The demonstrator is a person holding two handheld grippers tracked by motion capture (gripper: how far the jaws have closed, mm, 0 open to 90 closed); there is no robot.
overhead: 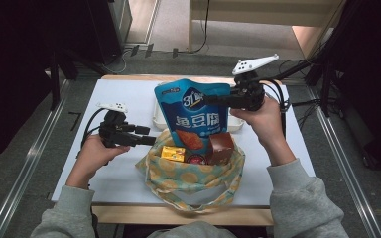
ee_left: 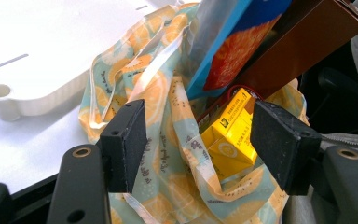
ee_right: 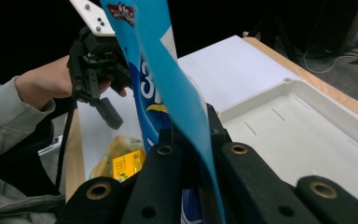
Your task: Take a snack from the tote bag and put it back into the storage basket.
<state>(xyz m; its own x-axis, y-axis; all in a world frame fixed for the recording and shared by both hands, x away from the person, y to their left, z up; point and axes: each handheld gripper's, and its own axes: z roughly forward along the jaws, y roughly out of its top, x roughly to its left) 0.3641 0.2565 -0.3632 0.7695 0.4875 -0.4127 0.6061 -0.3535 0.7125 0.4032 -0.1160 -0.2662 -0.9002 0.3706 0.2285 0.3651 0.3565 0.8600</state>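
from the high view, a person in grey sleeves sits at a white table (overhead: 119,94) with a black two-jaw gripper in each hand. the right gripper (overhead: 217,100) is clamped on the upper edge of a tall blue foil snack pouch with white lettering (overhead: 193,116), holding it upright with its lower end down inside a soft fabric bag printed with orange slices (overhead: 193,178). in the bag sit a small yellow carton (overhead: 173,153), a brown box (overhead: 221,147) and a red round item too small to identify. the left gripper (overhead: 149,136) hovers at the bag's left rim, jaws spread. a white plastic tray (overhead: 158,117) lies behind the pouch.

in the left gripper view, the left gripper's jaws stand wide apart and empty, framing the fabric bag (ee_left: 168,140) and the yellow carton (ee_left: 228,135) below. the blue pouch (ee_left: 233,42) and brown box (ee_left: 307,42) lean overhead, and the white tray (ee_left: 32,70) rests on the table at upper left.

in the right gripper view, the jaws are pinched together on the thin edge of the blue pouch (ee_right: 168,88). the left gripper (ee_right: 107,109) shows beyond it, the yellow carton (ee_right: 127,164) below, the tray (ee_right: 298,126) to the right.
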